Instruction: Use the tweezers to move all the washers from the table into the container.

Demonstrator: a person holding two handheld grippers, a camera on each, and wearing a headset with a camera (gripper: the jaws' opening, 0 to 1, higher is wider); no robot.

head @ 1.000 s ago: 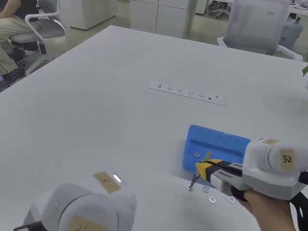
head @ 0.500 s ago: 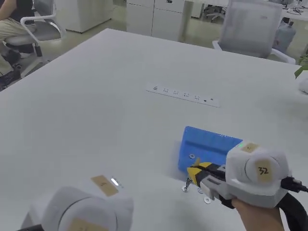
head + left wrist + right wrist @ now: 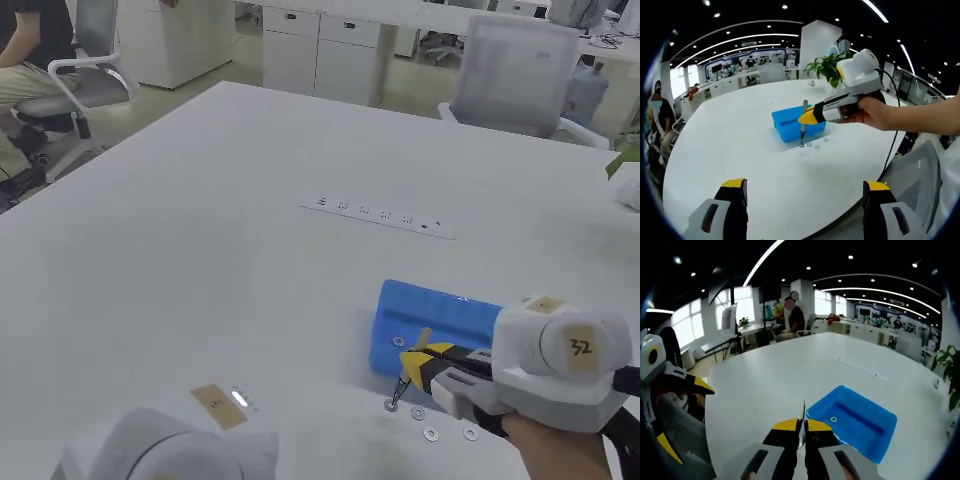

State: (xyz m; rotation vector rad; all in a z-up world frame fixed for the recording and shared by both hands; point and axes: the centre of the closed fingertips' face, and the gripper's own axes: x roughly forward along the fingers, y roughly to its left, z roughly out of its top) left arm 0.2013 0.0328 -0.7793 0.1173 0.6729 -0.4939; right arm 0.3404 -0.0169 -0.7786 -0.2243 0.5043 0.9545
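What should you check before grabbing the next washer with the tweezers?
1. Grip on the tweezers: ok, the right gripper has its fingers shut on them.
2. Tips aimed at a target washer: ok, they point down at one on the table.
3. Target washer pinched: cannot tell, too small.
4. Blue container close by and open: ok, an inside washer lies in it.
5. Left gripper out of the way: ok, open and well back.
6. Everything moved: not ok, loose washers lie beside the container.

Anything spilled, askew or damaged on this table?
Nothing stands out. A few washers lie loose on the table beside the blue container, one washer sits inside it, and the right gripper holds the tweezers tip-down at them.
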